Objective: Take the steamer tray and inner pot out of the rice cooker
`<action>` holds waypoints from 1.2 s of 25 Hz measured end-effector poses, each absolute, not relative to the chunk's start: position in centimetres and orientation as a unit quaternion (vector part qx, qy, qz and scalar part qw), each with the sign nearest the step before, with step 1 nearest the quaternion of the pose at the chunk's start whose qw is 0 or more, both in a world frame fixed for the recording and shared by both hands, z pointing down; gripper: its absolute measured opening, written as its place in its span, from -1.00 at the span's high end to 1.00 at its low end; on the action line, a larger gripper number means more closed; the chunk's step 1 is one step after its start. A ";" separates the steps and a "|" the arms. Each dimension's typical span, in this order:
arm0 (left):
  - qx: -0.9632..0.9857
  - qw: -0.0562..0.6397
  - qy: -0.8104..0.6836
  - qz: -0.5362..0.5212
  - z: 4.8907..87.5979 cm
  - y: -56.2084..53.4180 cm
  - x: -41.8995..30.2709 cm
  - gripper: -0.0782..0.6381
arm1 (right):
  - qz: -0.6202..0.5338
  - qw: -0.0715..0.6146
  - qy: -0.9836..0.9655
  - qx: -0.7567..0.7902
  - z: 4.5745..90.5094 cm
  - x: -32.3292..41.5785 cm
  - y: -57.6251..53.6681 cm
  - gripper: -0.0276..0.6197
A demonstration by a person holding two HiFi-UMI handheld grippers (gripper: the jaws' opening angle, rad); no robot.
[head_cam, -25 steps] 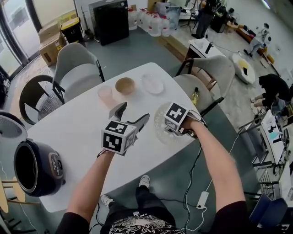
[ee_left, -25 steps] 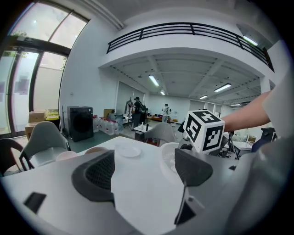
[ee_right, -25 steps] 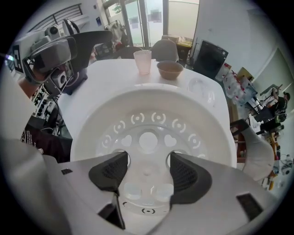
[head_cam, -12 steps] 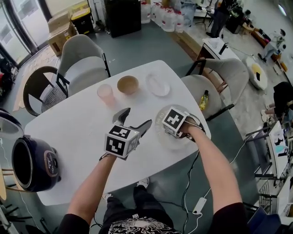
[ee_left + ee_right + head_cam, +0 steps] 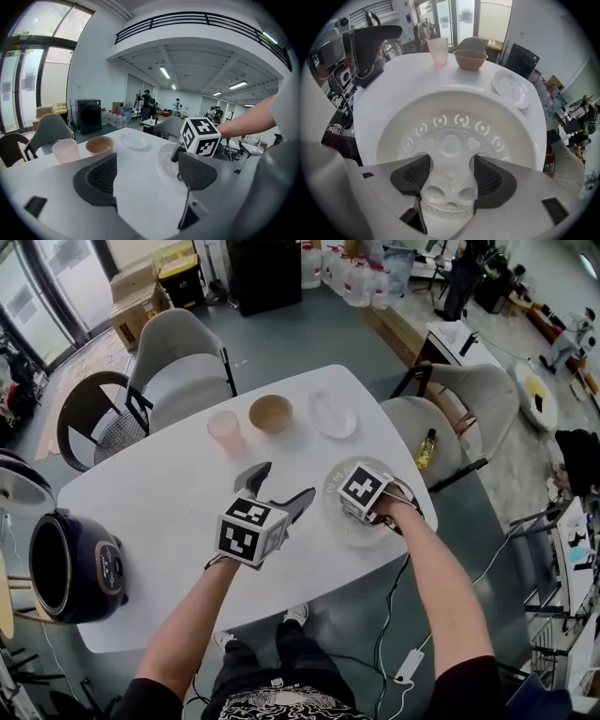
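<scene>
The white perforated steamer tray (image 5: 337, 486) lies on the white table (image 5: 159, 502) near its right edge. My right gripper (image 5: 450, 176) points straight down into the steamer tray (image 5: 454, 136), and its pads sit against the raised centre hub. In the head view its marker cube (image 5: 366, 491) hides the jaws. My left gripper (image 5: 281, 484) hovers just left of the tray, open and empty (image 5: 147, 176). The dark rice cooker (image 5: 75, 568) stands at the table's far left with its lid (image 5: 19, 488) up. I cannot make out the inside of the cooker.
A pink cup (image 5: 225, 430), a brown bowl (image 5: 271, 413) and a small white plate (image 5: 333, 414) stand along the far side of the table. Grey chairs (image 5: 178, 362) ring the table. A small bottle (image 5: 427, 448) lies on the right chair.
Both grippers have sunk a little toward the table, the right one with the steamer tray, which now rests on the tabletop. The head view has shifted slightly.
</scene>
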State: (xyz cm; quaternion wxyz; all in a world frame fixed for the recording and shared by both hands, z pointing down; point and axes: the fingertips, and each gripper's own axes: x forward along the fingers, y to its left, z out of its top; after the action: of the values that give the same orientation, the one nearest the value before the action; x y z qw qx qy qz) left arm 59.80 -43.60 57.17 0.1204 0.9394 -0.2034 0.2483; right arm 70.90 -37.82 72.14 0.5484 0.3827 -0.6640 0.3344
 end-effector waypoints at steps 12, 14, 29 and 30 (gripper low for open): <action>0.941 0.105 -0.213 0.241 55.2 -44.3 57.3 -0.33 | 0.313 0.574 -0.650 0.388 71.5 70.9 -37.7 -0.09; 0.940 0.107 -0.217 0.239 55.0 -44.5 56.2 -0.33 | 0.308 0.574 -0.649 0.393 70.6 70.5 -37.9 -0.08; 0.914 0.062 -0.368 0.157 42.8 -48.6 38.0 -0.33 | 0.145 0.413 -0.771 0.463 49.9 54.9 -46.3 -0.17; 0.910 0.059 -0.381 0.151 41.9 -48.6 36.3 -0.33 | 0.134 0.399 -0.779 0.464 48.6 53.5 -46.5 -0.18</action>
State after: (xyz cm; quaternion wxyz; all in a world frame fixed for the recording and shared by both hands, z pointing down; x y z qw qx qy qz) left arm 36.26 -48.55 41.90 0.0588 0.9103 -0.3810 0.1508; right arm 53.49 -46.53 48.60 0.3988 0.4645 -0.7792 0.1343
